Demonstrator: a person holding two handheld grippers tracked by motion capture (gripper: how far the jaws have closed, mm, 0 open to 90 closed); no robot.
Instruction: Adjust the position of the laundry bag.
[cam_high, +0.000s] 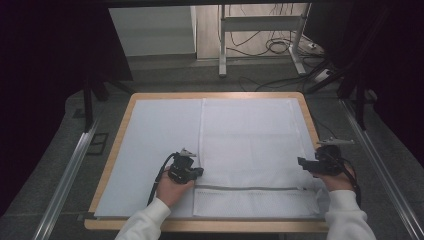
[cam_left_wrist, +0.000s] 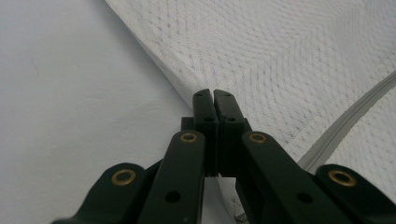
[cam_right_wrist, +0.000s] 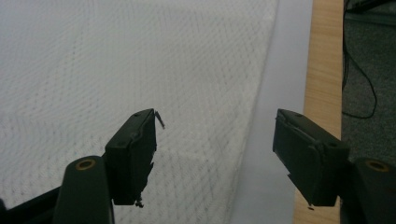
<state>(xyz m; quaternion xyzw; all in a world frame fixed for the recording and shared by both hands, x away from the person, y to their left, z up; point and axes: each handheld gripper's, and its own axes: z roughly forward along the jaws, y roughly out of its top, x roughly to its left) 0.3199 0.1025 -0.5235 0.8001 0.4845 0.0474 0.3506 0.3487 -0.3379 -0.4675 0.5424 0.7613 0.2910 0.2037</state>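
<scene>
A white mesh bag (cam_high: 250, 140) with a grey zipper (cam_high: 250, 188) lies flat on a white mat (cam_high: 155, 135). My left gripper (cam_high: 198, 171) is at the bag's left edge just above the zipper. In the left gripper view its jaws (cam_left_wrist: 213, 95) are shut, tips on the hem of the mesh bag (cam_left_wrist: 280, 56), where the fabric puckers slightly. The zipper (cam_left_wrist: 345, 126) runs off to the right. My right gripper (cam_high: 304, 163) hovers open by the bag's right edge. In the right gripper view it (cam_right_wrist: 215, 154) straddles the edge of the mesh bag (cam_right_wrist: 140, 60), with nothing between the jaws.
The mat covers a wooden table (cam_high: 107, 170), whose bare rim (cam_right_wrist: 322, 70) shows just right of the right gripper. Beyond the table are a grey floor, metal rails (cam_high: 67, 175) on both sides, a desk frame (cam_high: 222, 45) and loose cables (cam_high: 280, 47).
</scene>
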